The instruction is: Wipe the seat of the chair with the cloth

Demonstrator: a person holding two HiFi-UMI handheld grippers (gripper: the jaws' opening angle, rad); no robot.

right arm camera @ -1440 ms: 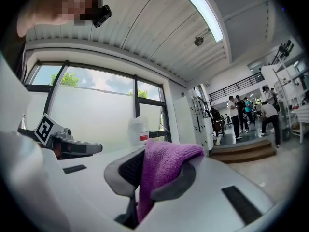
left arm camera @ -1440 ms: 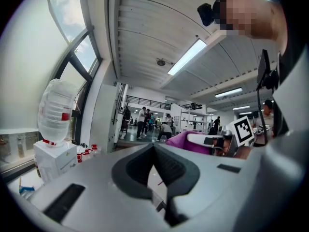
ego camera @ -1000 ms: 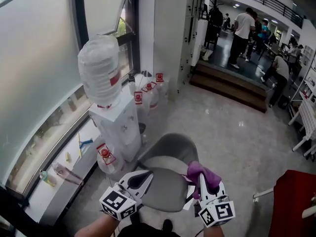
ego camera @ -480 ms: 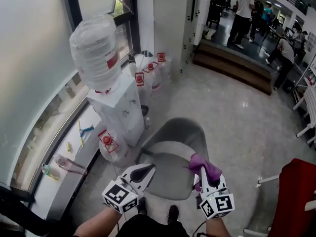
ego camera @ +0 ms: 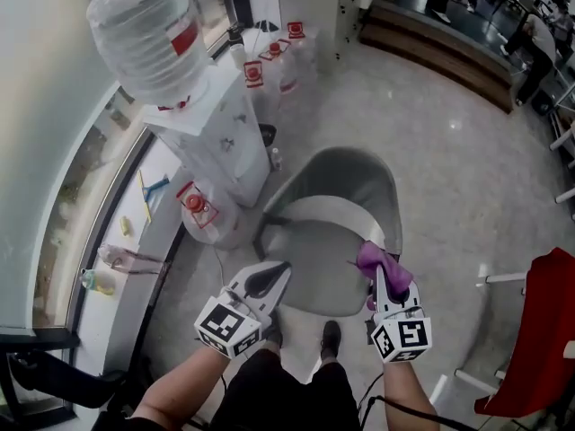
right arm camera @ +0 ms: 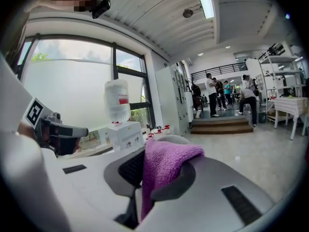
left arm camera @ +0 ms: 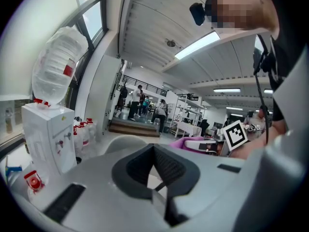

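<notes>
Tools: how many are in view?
2. The left tool, shut and empty, over the gray chair's seat; the right tool, at its right edge, holding the purple cloth.

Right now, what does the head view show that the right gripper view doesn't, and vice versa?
Head view only: the grey chair seat from above, the red chair, the person's shoes.
Right gripper view only: the ceiling light, and close up, how the purple cloth sits clamped in the right gripper.
Both: the cloth, the water dispenser, the left gripper.
</notes>
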